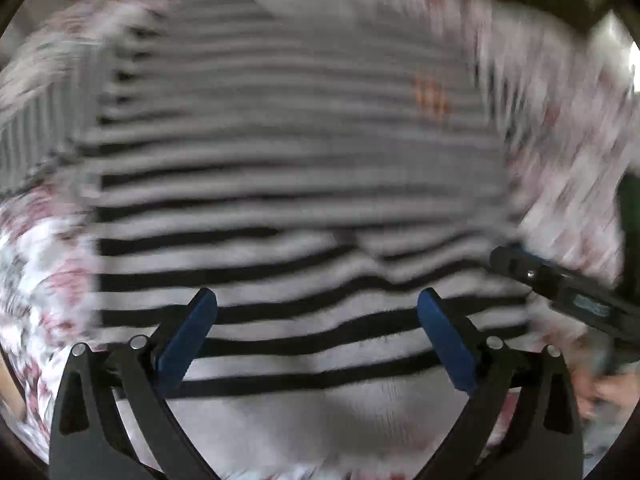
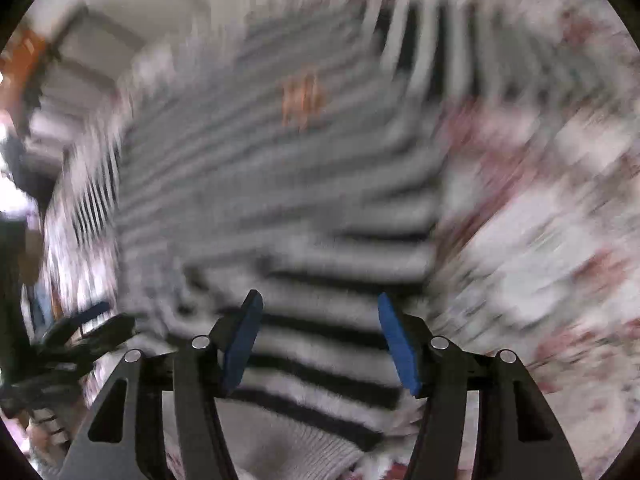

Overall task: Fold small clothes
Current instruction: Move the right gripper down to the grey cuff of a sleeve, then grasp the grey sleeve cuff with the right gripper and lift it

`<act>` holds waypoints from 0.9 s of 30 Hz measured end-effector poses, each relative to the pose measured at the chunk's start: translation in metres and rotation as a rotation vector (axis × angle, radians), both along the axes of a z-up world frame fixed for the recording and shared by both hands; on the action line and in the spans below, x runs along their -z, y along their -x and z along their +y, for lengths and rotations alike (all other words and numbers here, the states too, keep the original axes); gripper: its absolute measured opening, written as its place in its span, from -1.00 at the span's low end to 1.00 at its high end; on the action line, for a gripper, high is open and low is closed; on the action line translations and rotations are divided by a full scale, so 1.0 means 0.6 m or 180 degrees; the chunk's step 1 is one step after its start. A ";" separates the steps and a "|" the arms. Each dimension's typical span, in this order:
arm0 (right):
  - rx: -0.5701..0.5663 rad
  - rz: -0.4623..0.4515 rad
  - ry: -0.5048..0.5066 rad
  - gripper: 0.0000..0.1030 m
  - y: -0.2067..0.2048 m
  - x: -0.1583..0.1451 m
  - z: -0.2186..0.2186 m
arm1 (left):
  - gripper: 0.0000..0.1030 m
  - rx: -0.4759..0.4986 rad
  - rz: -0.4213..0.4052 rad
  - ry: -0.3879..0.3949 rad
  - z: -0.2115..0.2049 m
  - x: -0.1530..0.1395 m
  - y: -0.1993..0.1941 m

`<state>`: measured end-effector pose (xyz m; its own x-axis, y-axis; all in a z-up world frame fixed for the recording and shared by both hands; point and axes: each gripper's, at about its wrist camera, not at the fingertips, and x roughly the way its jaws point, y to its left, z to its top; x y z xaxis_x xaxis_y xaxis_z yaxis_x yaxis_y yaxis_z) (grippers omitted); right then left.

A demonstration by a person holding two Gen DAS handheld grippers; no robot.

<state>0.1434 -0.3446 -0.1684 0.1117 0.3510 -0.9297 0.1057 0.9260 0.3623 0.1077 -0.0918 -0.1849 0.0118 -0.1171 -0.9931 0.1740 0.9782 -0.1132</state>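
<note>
2 hand-held grippers hang over 1 striped sweater [image 1: 280,184], spread flat on a floral bedsheet [image 1: 560,128]. My left hand-held gripper [image 1: 318,300] stands spread, nothing between its pads. My right hand-held gripper [image 2: 320,304], at 3 o'clock, is half-spread above the hem, empty; images blurred.

A home bedroom, it seems: a floral bedspread [image 2: 540,220] under clothes, a panelled white door [image 2: 96,52] behind.
</note>
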 end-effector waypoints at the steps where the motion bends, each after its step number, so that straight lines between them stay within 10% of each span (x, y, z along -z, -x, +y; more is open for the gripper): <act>1: 0.0074 0.0038 -0.0063 0.04 -0.004 0.006 -0.011 | 0.87 0.0120 0.0214 -0.0160 -0.021 0.034 0.002; 4: 0.0848 -0.0434 -0.0469 0.08 -0.013 -0.040 -0.115 | 0.87 0.0136 0.0031 -0.0262 -0.039 0.023 -0.007; 10: 0.3057 -0.1137 -0.1138 0.14 -0.021 -0.020 -0.397 | 0.89 0.0088 -0.1145 -0.0260 -0.072 -0.090 -0.068; 17: 0.3634 -0.1298 -0.1384 0.13 -0.044 0.026 -0.490 | 0.89 0.0289 -0.1363 -0.0631 -0.113 -0.074 -0.099; 27: 0.3963 -0.1288 -0.1259 -0.12 -0.111 0.070 -0.566 | 0.89 0.0071 -0.0929 -0.0499 -0.065 -0.026 -0.112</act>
<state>0.2101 -0.6842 -0.2105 0.7838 0.0516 -0.6189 0.6097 0.1255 0.7826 0.1750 -0.1310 -0.1691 0.2976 0.0335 -0.9541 0.1985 0.9754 0.0962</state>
